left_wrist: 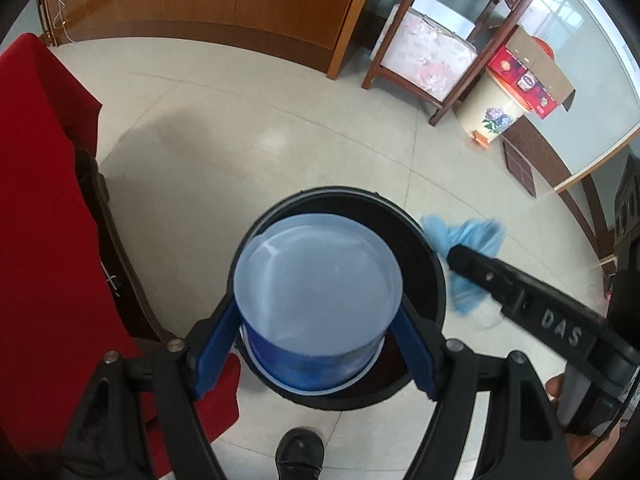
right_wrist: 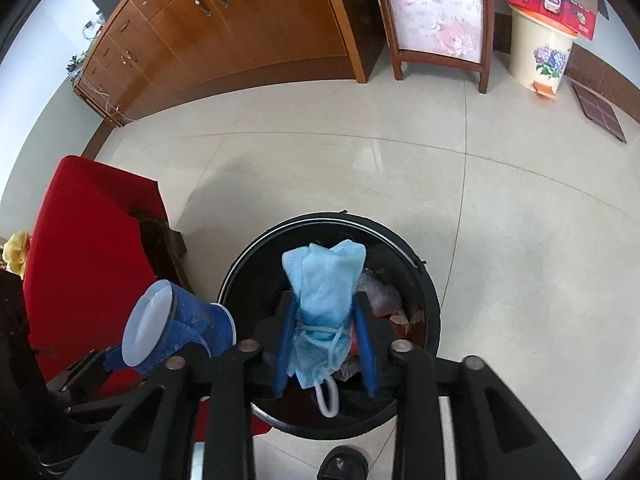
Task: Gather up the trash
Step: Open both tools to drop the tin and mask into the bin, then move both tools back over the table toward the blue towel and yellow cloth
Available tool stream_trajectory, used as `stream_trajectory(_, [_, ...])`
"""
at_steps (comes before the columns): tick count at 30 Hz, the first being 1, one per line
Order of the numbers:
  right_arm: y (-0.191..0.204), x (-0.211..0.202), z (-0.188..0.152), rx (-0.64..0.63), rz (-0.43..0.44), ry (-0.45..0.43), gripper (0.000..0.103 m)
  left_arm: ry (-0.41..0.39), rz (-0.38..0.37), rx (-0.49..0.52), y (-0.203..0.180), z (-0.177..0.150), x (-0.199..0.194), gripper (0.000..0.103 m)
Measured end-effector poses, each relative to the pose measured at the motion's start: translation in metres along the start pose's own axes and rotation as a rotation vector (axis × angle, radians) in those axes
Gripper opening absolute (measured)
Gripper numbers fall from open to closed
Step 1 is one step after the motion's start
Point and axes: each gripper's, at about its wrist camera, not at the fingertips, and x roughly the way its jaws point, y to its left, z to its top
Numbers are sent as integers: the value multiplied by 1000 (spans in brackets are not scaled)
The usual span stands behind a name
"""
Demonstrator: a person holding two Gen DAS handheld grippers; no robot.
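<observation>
My left gripper (left_wrist: 318, 320) is shut on a blue cup (left_wrist: 316, 280), its pale bottom facing the camera, right over the round black trash bin (left_wrist: 340, 194). From the right wrist view the cup (right_wrist: 176, 328) hangs tilted just left of the bin (right_wrist: 428, 292). A crumpled light-blue face mask (right_wrist: 324, 288) with white ear loops sits between the fingers of my right gripper (right_wrist: 324, 312), above the bin's opening. Its jaws stand a little wider than the mask and do not squeeze it. In the left wrist view the mask (left_wrist: 464, 236) shows blurred at the right gripper's finger (left_wrist: 480, 272).
Leaves and crumpled wrappers (right_wrist: 380, 296) lie in the bin. A red-covered seat (right_wrist: 88, 240) stands close on the left. Farther off are a wooden cabinet (right_wrist: 240, 28), a chair with a floral cushion (right_wrist: 436, 20) and a cream flowered pedal bin (right_wrist: 544, 56). A person's shoe (left_wrist: 300, 456) is near.
</observation>
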Motion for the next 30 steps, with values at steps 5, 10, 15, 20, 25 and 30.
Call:
stream_trajectory(5, [-9,-4,5,33,-24,-37,71,-5,0,-7,0,5,-2,78])
stream_trajectory(10, [-23,-26,8,99,-47,-110,71,-34,9,9,-5,9,-11,78])
stream_trajectory(15, [-18,-35,9,93,-39,-132,71,-70,36,19,-5,8,-30,78])
stream_trajectory(20, [-3,-44,10,52,-36,-155,71,-114,70,0,0,6,-61,78])
stream_trajectory(25, [14,-55,6,21,-37,-175,71,-162,100,-11,9,2,-94,78])
stream_trajectory(30, [47,-78,1,-29,-10,-253,71,-222,130,-60,26,-7,-135,78])
